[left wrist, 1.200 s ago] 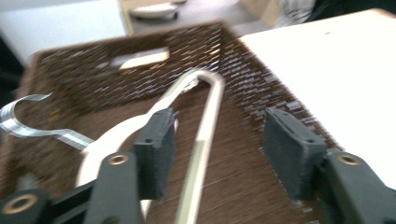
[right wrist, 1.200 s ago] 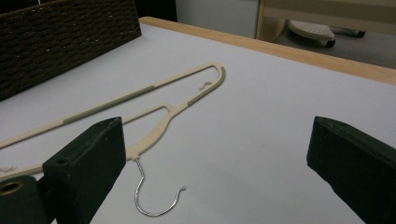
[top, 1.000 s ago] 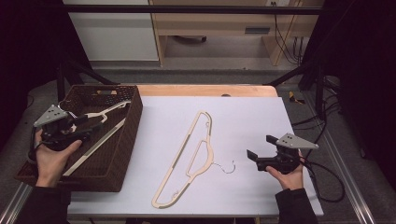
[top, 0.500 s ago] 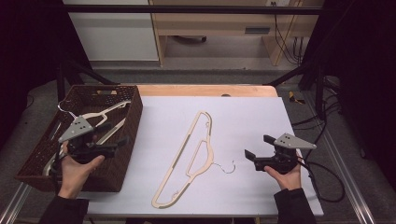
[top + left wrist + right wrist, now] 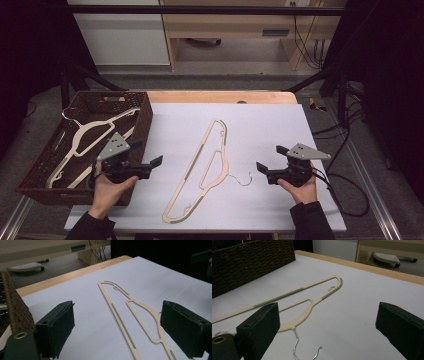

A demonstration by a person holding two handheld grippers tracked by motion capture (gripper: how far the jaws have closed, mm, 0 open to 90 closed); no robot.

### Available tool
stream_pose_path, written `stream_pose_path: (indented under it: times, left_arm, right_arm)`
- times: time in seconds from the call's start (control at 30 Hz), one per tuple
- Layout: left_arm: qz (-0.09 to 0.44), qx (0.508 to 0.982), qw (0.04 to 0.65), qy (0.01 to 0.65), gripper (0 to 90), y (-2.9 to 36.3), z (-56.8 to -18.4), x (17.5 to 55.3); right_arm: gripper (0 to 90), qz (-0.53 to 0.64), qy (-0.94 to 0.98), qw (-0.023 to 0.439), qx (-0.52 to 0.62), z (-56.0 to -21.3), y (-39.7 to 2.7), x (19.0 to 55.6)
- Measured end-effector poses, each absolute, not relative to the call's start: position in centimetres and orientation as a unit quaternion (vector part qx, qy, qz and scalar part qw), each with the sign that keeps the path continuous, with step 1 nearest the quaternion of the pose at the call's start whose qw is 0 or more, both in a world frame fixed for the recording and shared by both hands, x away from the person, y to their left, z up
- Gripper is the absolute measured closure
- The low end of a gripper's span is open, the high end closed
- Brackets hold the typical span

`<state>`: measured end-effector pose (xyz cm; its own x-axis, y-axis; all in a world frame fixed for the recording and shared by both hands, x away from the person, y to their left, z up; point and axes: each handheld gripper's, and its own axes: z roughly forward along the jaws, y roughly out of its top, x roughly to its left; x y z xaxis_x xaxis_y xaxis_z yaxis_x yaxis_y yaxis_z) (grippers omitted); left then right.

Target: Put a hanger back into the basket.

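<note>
A cream plastic hanger (image 5: 192, 165) with a thin metal hook (image 5: 243, 179) lies flat on the white table sheet, between my two grippers. My left gripper (image 5: 152, 166) is at the front right corner of the brown wicker basket (image 5: 142, 115), pointing right toward the hanger. Its jaws have just been opening and nothing is between them. In the left gripper view the hanger (image 5: 116, 315) lies ahead of the open left gripper (image 5: 120, 332). My right gripper (image 5: 270, 159) is open and empty, just right of the hook (image 5: 297, 345). The hanger's body (image 5: 304, 312) lies beyond the right gripper (image 5: 329, 330).
More cream hangers (image 5: 90, 132) lie inside the basket at the table's left. The wooden table edge (image 5: 220, 96) runs along the far side. Cables (image 5: 345, 185) trail off the table's right side. The basket wall (image 5: 249, 262) stands far left in the right gripper view.
My left hand has moved right, from over the basket's left part to its front right corner, and its jaws have spread wider. The right hand and the hanger on the table stayed still.
</note>
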<state>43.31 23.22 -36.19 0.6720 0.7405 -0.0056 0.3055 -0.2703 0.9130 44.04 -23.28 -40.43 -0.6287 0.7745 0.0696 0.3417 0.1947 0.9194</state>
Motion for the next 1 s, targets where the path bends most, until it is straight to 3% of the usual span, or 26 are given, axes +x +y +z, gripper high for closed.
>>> stream_pose_path:
  times: [0.6,1.0]
  left_arm:
    - [0.183,0.799,0.477,0.317,7.7,19.7,-39.9,42.6]
    - [0.171,0.813,0.460,0.312,8.3,18.8,-41.3,42.6]
  right_arm:
    - [8.8,0.504,0.749,0.196,0.383,-41.3,-21.6,44.5]
    - [18.9,0.459,0.789,0.167,0.373,-43.3,-18.8,45.1]
